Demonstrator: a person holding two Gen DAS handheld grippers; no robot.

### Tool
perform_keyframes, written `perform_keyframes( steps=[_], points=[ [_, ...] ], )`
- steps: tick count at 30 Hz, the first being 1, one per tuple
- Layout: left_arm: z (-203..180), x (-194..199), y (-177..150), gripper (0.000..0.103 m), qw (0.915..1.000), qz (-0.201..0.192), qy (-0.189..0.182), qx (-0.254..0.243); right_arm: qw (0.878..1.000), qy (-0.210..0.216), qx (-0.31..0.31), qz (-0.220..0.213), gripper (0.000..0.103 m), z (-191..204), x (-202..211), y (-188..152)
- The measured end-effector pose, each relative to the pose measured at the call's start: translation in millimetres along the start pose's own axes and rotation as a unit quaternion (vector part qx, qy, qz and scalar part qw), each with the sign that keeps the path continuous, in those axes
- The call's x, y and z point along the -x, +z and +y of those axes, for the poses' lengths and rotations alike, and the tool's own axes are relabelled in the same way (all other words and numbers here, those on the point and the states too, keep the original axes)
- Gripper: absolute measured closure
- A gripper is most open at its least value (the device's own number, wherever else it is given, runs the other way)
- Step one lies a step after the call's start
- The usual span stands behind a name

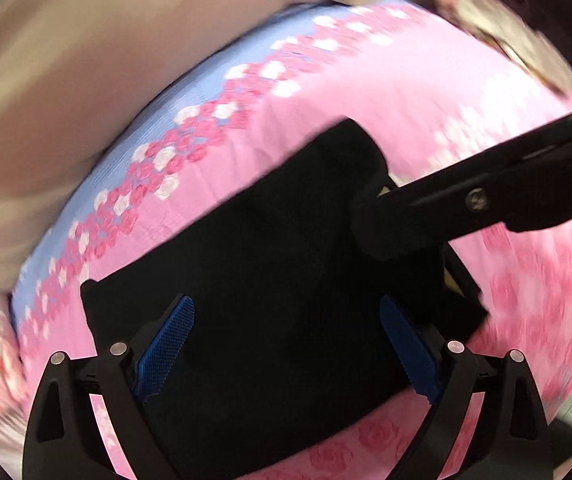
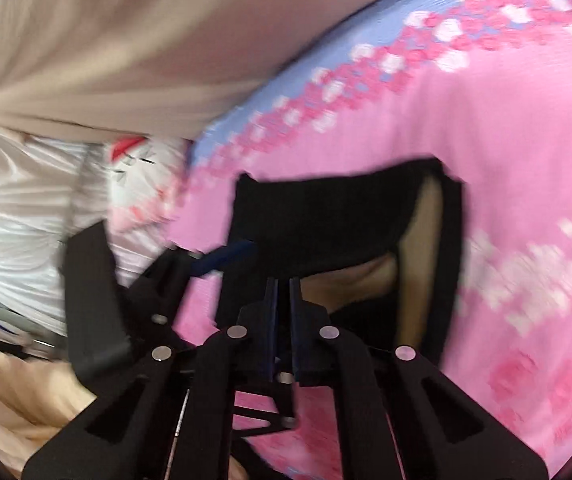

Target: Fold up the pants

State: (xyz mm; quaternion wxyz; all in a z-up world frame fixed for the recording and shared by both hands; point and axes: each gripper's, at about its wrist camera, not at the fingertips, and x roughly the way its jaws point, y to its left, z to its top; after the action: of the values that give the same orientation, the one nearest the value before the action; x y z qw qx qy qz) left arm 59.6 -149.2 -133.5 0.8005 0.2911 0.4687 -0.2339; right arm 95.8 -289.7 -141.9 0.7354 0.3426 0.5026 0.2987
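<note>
1. Here the black pants point(image 1: 254, 280) are lying as a compact dark bundle on the pink flowered bedsheet point(image 1: 425, 92), near its blue border band point(image 1: 190, 92), with a beige curtain point(image 2: 126, 32) hanging beyond the bed edge.
2. The left gripper point(image 1: 286, 344) is hovering over the near part of the bundle with its blue pads point(image 1: 166, 344) standing wide apart, gripping nothing; whether the tips are touching the cloth cannot be told, since black lies against black.
3. The right gripper point(image 2: 284, 304) is showing its two pads drawn close together, with only a thin slit between them. In the left wrist view its fingers point(image 1: 389, 220) are reaching in from the right and meeting the bundle's right edge, so it is probably pinching a layer there, though the blur is hiding the cloth between the pads.
4. In the right wrist view a tan lining point(image 2: 417, 240) is showing where a black layer is standing open on the right side, so the fold is looking unfinished rather than flat.
5. Judging by this, the step in hand is a late fold, with the right side being gathered or carried over.
6. The next move is calling for the right gripper to bring its edge across and lay it square on the bundle, while the left one is holding the near side down so the stack is not sliding on the smooth sheet.
</note>
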Motion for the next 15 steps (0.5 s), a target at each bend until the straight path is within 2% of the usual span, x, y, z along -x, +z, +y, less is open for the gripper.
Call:
perform_keyframes(
  steps=[2, 3, 4, 5, 6, 7, 8, 9, 10, 11, 12, 13, 14, 15],
  points=[
    [18, -4, 7, 0.014, 0.9995, -0.007, -0.012, 0.029, 0.998, 0.053, -0.018, -0.004, 0.1, -5, -4, 15],
    [30, -10, 10, 0.022, 0.9986, -0.008, -0.001, 0.051, 0.999, 0.043, -0.023, -0.02, 0.098, -5, -3, 22],
    [38, -16, 12, 0.057, 0.9979, 0.002, 0.009, 0.064, 0.999, 0.023, -0.02, -0.032, 0.093, 0, 2, 26],
    [51, -27, 13, 0.087, 0.9961, 0.022, 0.014, 0.084, 0.998, 0.003, -0.02, -0.06, 0.092, -2, 17, 26],
    [71, -39, 13, 0.092, 0.9912, 0.043, 0.01, 0.125, 0.996, 0.002, -0.024, -0.081, 0.089, -5, 29, 22],
    [84, -45, 12, 0.092, 0.9877, 0.053, 0.008, 0.147, 0.994, -0.011, -0.029, -0.101, 0.068, -9, 44, 15],
    [94, -48, 12, 0.092, 0.9854, 0.058, 0.01, 0.16, 0.992, -0.042, -0.031, -0.117, 0.048, -13, 58, 6],
    [103, -44, 12, 0.092, 0.9853, 0.051, 0.014, 0.162, 0.988, -0.096, -0.022, -0.121, 0.044, -17, 70, -5],
    [105, -35, 12, 0.088, 0.9869, 0.035, 0.02, 0.156, 0.986, -0.128, -0.012, -0.103, 0.044, -20, 74, -17],
    [106, -27, 12, 0.066, 0.9888, 0.021, 0.02, 0.147, 0.987, -0.137, -0.01, -0.087, 0.045, -23, 73, -26],
    [104, -19, 11, 0.029, 0.9905, 0.009, 0.016, 0.136, 0.988, -0.143, -0.012, -0.065, 0.045, -25, 68, -39],
    [99, -9, 10, 0.015, 0.9919, -0.005, 0.012, 0.126, 0.989, -0.142, -0.009, -0.049, 0.045, -26, 62, -49],
    [91, 3, 8, 0.011, 0.9932, -0.024, 0.003, 0.114, 0.989, -0.145, -0.001, -0.028, 0.045, -25, 53, -60],
    [84, 9, 6, 0.011, 0.9943, -0.035, -0.007, 0.1, 0.989, -0.146, 0.001, -0.018, 0.045, -25, 45, -66]
  ],
)
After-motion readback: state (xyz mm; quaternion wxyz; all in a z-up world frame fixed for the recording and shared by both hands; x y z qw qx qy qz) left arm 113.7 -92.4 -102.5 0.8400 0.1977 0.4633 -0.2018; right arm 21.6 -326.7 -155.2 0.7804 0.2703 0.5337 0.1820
